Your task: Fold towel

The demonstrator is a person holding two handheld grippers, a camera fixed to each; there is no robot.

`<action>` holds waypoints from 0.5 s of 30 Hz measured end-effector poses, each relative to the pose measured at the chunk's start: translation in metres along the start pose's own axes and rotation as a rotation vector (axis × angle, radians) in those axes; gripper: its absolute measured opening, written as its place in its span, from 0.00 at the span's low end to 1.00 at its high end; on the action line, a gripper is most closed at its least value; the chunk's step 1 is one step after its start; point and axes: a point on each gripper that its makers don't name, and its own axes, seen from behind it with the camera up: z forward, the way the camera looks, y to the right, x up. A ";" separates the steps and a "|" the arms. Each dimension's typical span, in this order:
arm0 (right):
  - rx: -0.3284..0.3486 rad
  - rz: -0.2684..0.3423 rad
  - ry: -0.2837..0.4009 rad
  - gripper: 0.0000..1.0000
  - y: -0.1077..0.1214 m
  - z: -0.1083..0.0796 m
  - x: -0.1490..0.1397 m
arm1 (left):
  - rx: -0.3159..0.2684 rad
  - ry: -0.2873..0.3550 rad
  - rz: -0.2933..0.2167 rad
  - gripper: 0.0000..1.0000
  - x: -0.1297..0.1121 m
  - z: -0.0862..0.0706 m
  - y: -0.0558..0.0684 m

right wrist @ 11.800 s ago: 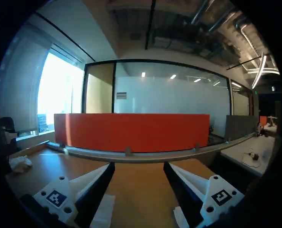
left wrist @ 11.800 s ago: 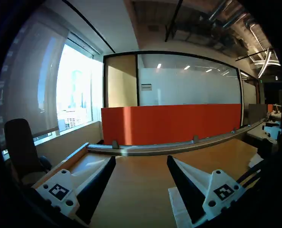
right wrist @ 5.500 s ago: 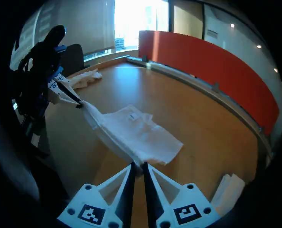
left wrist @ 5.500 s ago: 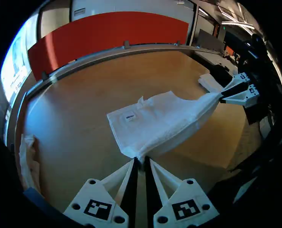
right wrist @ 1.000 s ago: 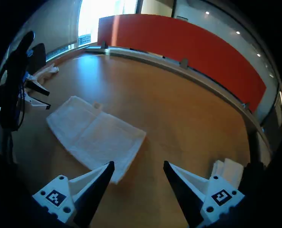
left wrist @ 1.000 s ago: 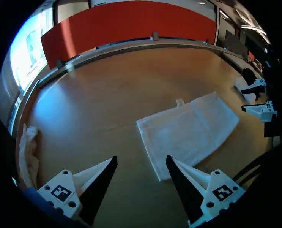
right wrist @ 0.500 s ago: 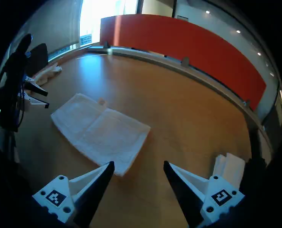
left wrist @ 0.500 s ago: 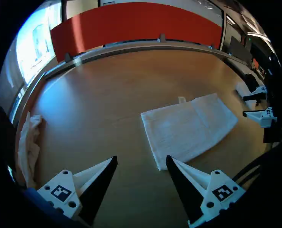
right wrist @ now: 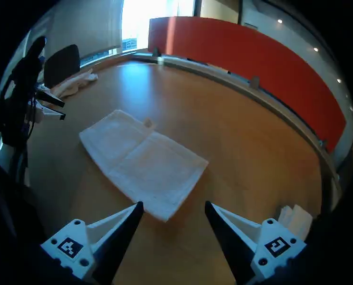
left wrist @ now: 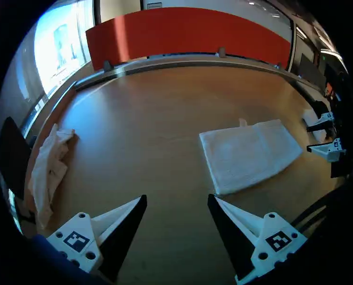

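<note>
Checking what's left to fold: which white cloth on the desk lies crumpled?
The cloth at the window-side edge of the desk, bunched and wrinkled; the towel in the middle lies flat, folded.

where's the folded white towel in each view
Left gripper view: the folded white towel lies flat, right of centre.
Right gripper view: the towel lies flat, left of centre, running diagonally.
Shared landmark: the red partition behind the towel, along the top of both views.
</note>
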 end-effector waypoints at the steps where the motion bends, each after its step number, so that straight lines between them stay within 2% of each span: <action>1: 0.004 -0.005 -0.003 1.00 0.000 0.001 -0.001 | 0.007 -0.002 -0.004 0.95 -0.002 -0.002 -0.003; 9: 0.036 -0.035 -0.022 0.98 -0.004 0.005 -0.007 | 0.057 -0.011 -0.023 0.95 -0.019 -0.023 -0.026; 15: 0.074 -0.037 -0.058 0.88 -0.010 0.012 -0.023 | 0.088 -0.021 -0.050 0.95 -0.031 -0.036 -0.036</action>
